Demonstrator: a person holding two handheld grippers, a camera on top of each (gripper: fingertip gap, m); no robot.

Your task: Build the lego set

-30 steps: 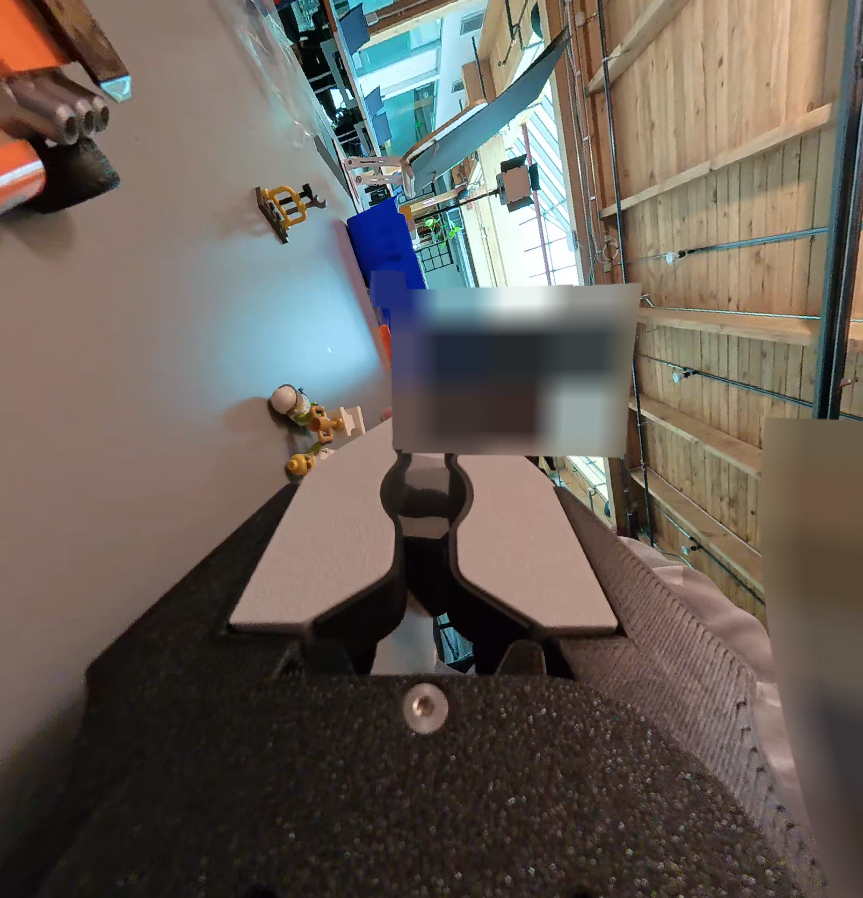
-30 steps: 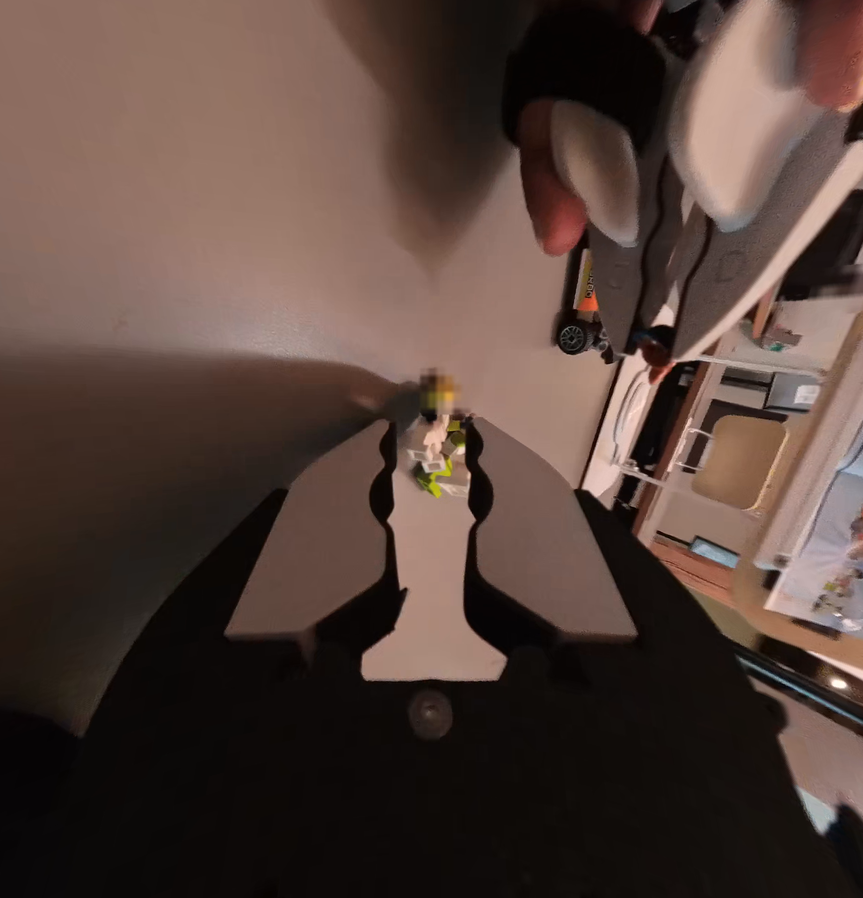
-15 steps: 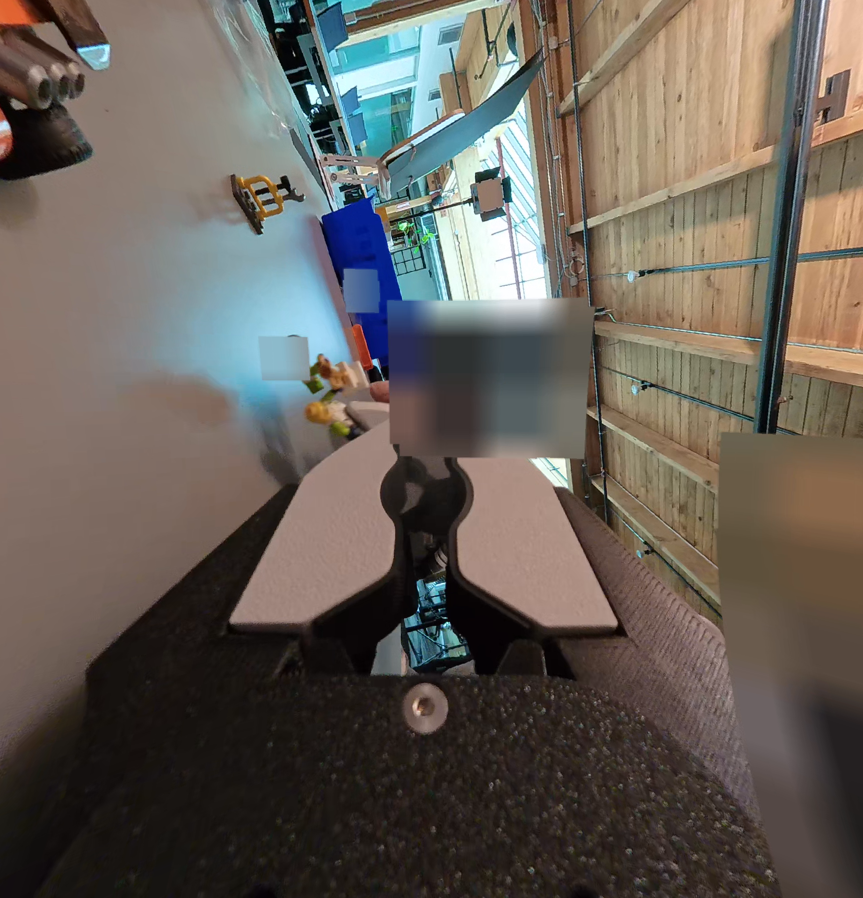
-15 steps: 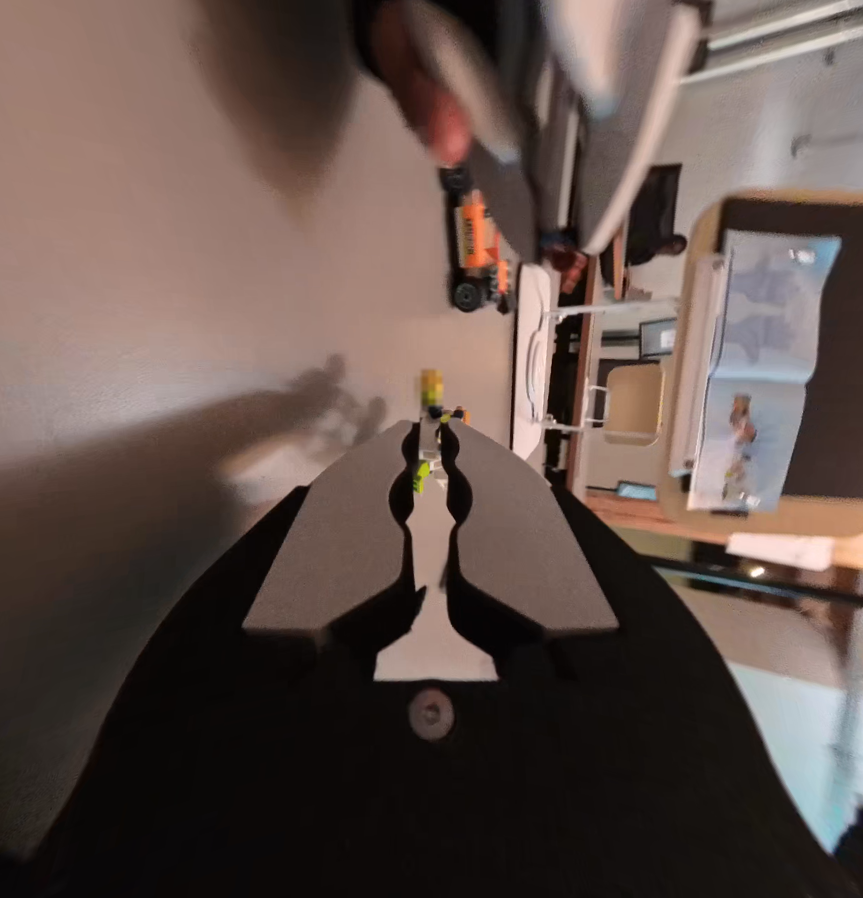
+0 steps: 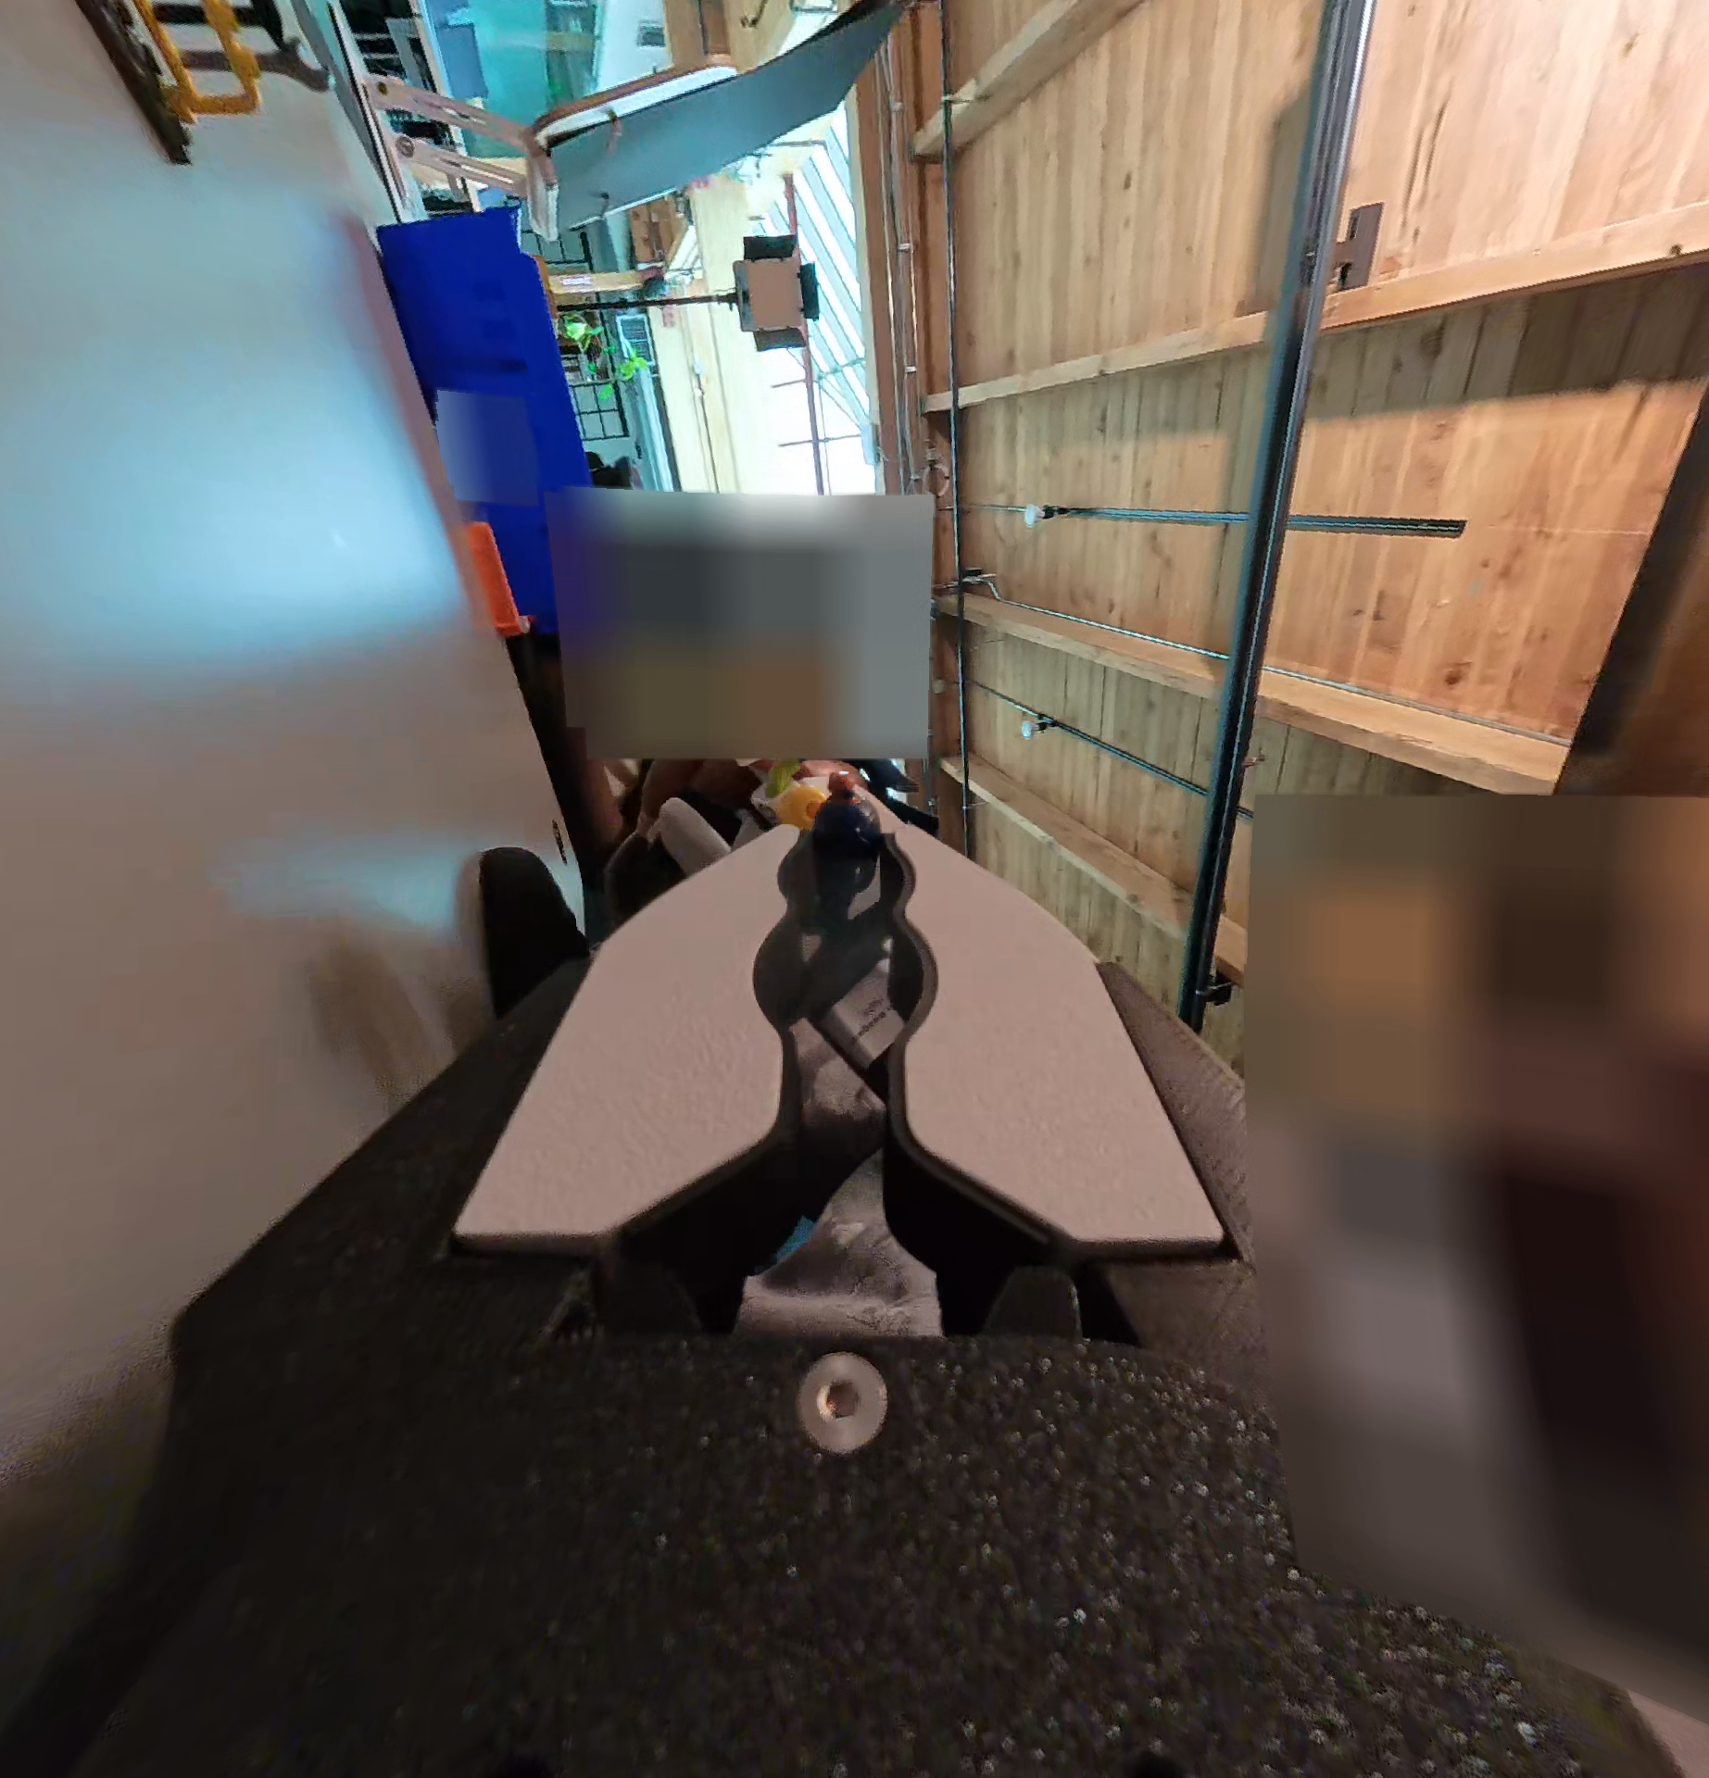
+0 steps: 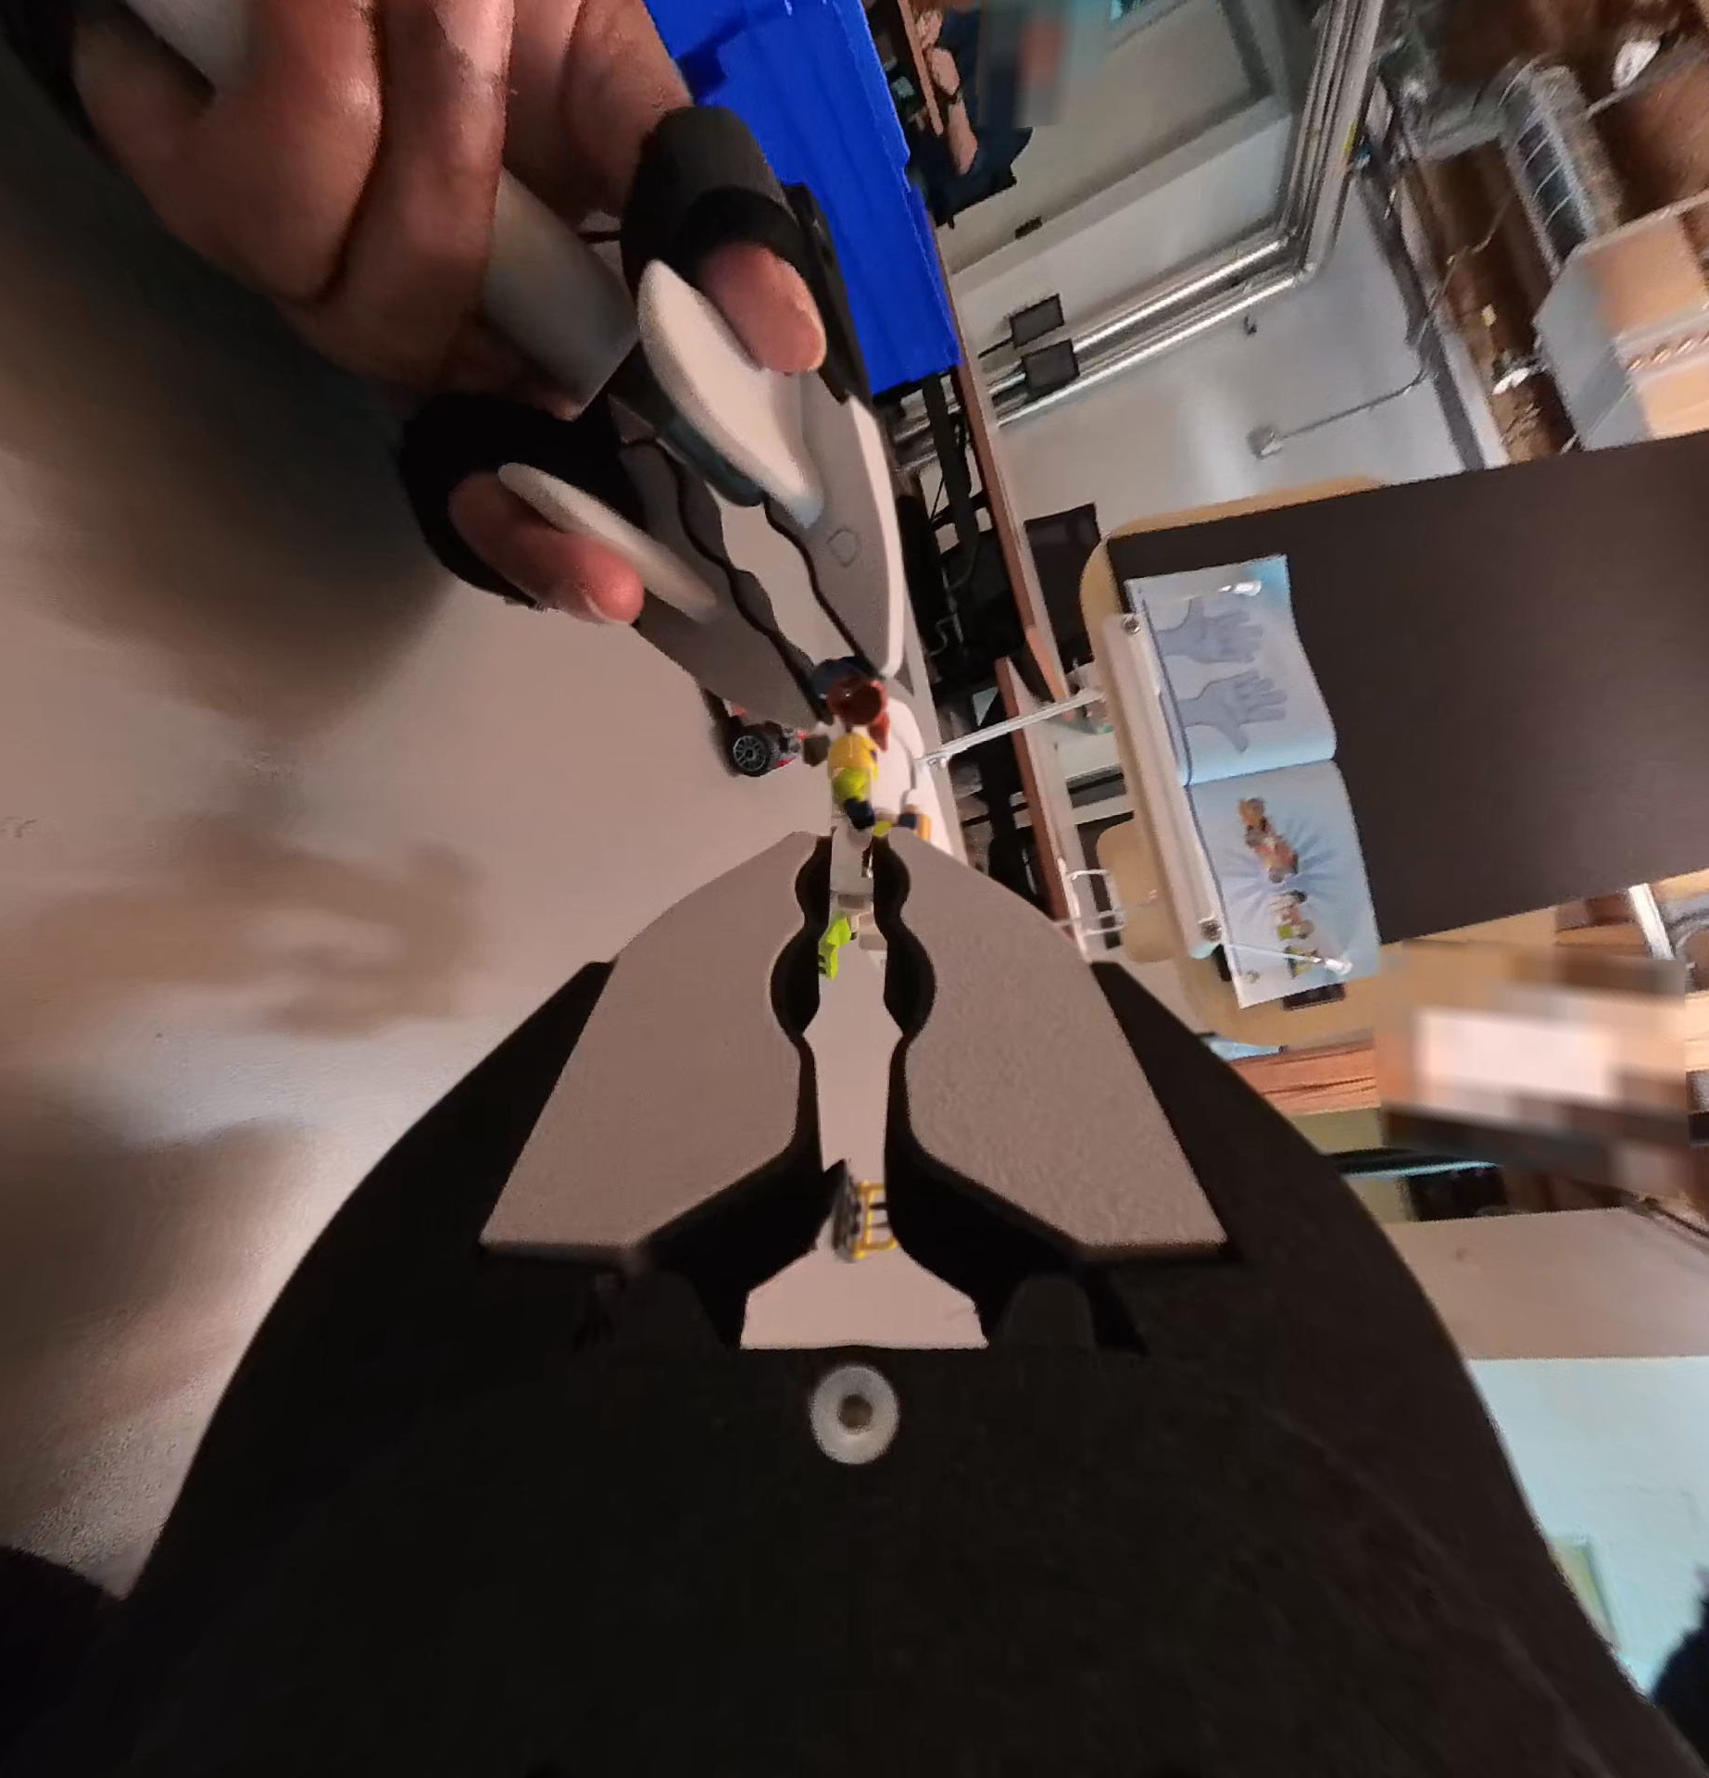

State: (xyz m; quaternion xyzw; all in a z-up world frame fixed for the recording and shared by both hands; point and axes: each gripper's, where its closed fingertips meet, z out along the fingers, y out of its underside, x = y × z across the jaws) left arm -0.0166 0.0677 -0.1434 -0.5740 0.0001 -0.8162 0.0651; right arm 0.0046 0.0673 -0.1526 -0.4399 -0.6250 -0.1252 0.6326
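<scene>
Lifted off the pale surface (image 6: 253,770) since a second ago, the small white-and-lime Lego minifigure (image 6: 855,847) now hangs in the air between the two grippers, and the left gripper has swung in to meet it. At the left of the right wrist view, a hand (image 6: 369,192) squeezes the left gripper (image 6: 845,688), whose fingertips are nearly closed on a dark blue rounded piece (image 5: 842,825) with the reddish-brown hair just beyond it, sitting at the figure's head; whether that piece is pressed home I cannot tell. Just right of and nearer than that, the right gripper (image 6: 852,851) is narrowed around the figure's white legs, holding it tilted with its yellow head toward the left gripper. Below, through the gap, a little yellow-railed Lego piece (image 6: 865,1231) lies loose on the surface, and a wheeled orange Lego vehicle (image 6: 759,750) stands farther off, already built. At far right an open instruction booklet (image 6: 1254,770) rests on a stand. Judging by this, the figure is close to done; the railed piece looks unplaced.
</scene>
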